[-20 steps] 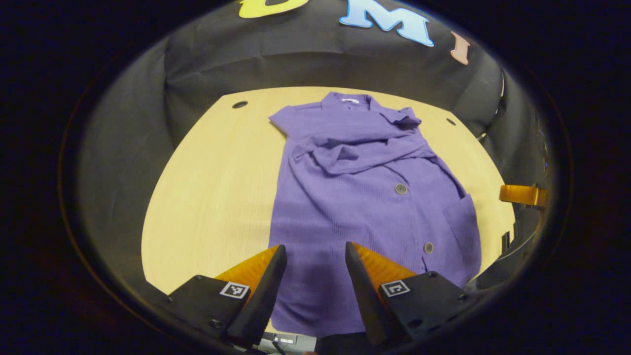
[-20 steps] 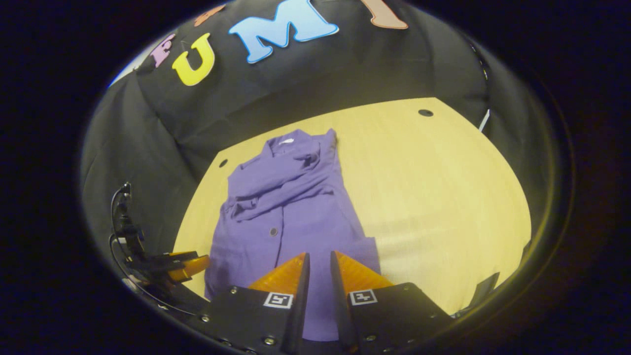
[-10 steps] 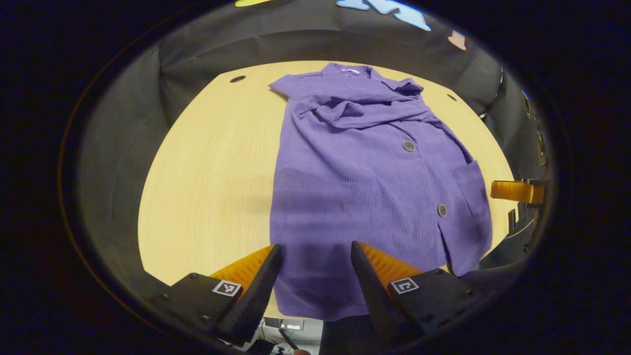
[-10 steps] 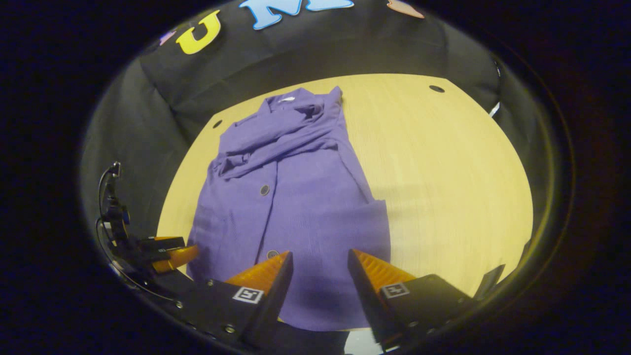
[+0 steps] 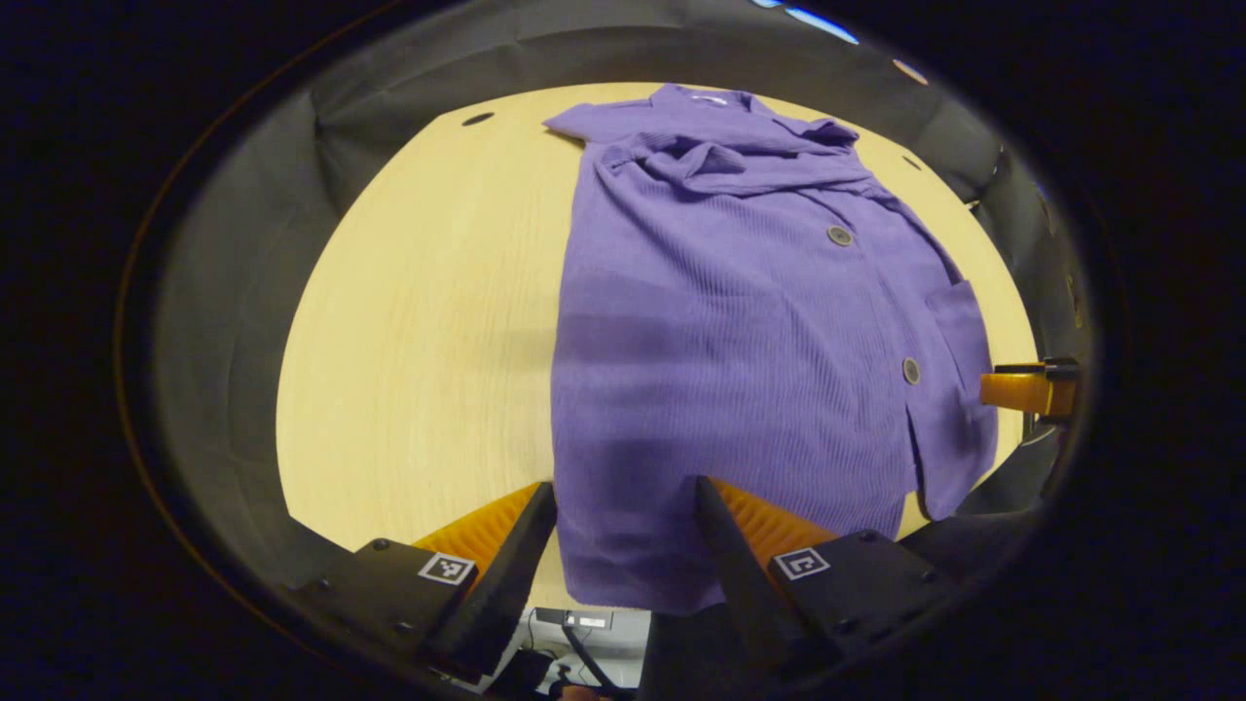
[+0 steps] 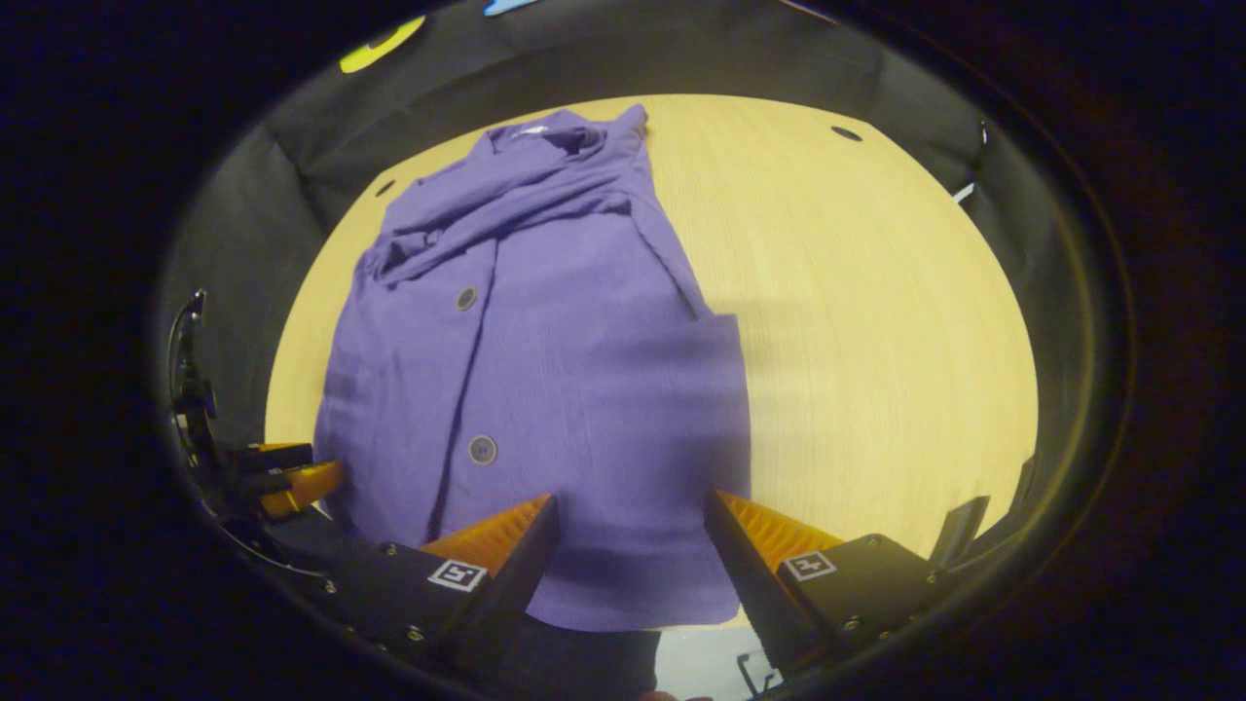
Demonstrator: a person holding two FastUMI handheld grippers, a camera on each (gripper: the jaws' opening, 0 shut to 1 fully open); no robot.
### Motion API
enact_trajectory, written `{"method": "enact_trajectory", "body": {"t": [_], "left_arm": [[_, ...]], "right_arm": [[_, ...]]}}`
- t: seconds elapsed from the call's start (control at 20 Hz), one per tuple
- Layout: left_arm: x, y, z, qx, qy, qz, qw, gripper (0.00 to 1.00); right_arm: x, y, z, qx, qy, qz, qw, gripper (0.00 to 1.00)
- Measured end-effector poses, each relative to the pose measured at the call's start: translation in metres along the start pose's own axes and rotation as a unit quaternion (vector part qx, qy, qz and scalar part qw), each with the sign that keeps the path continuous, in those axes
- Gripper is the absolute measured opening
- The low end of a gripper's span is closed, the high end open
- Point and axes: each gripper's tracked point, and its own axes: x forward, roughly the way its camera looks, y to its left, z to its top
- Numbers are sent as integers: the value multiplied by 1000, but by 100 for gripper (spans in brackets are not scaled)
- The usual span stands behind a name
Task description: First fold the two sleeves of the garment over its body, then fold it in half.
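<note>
A purple garment lies flat on the wooden table, collar at the far end, both sleeves bunched across the chest, and its hem at the near table edge. The left gripper hangs over the hem's left corner with jaws spread wide and nothing between them; the right gripper hangs likewise over the hem's right part, also spread wide and empty. Two buttons run down the placket, and a patch pocket sits near the garment's right edge.
</note>
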Motion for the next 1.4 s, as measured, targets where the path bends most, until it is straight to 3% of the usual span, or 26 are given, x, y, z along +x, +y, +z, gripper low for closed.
{"method": "enact_trajectory", "body": {"t": [0.4,0.65,0.7,0.75,0.85,0.9,0.95,1.05,1.1,1.15,1.2,1.3,1.4], "left_arm": [[7,-4,-7,-12,33,-7,999,96],[9,-10,-7,0,43,-3,999,95],[10,-9,-6,0,41,-3,999,87],[9,-9,-5,-2,41,-4,999,87],[10,-12,-4,5,39,-6,999,88],[11,-15,-4,9,37,-9,999,80],[11,-17,-2,14,36,-11,999,75],[12,-20,-1,15,33,-15,999,55],[12,-19,0,10,30,-18,999,50],[14,-19,4,-6,16,-21,1000,32],[13,-17,6,-20,20,-23,999,14],[12,-18,5,-32,16,-26,999,8],[12,-18,6,-28,9,-23,999,7]], "right_arm": [[12,-6,-23,-28,44,-53,997,95],[16,-5,-19,-20,47,-57,997,98],[17,-4,-20,-22,47,-57,997,97],[14,-5,-22,-22,50,-57,997,98],[16,-4,-22,-13,42,-56,997,93],[16,-4,-22,-15,45,-55,997,85],[16,-3,-16,-12,35,-52,998,84],[18,-1,-14,10,24,-44,999,48],[17,-1,-15,12,28,-43,999,30],[16,0,-11,11,22,-37,999,30],[20,0,-8,23,15,-39,999,22],[18,0,-10,16,20,-38,999,5],[16,1,-8,13,17,-40,999,4]]}}
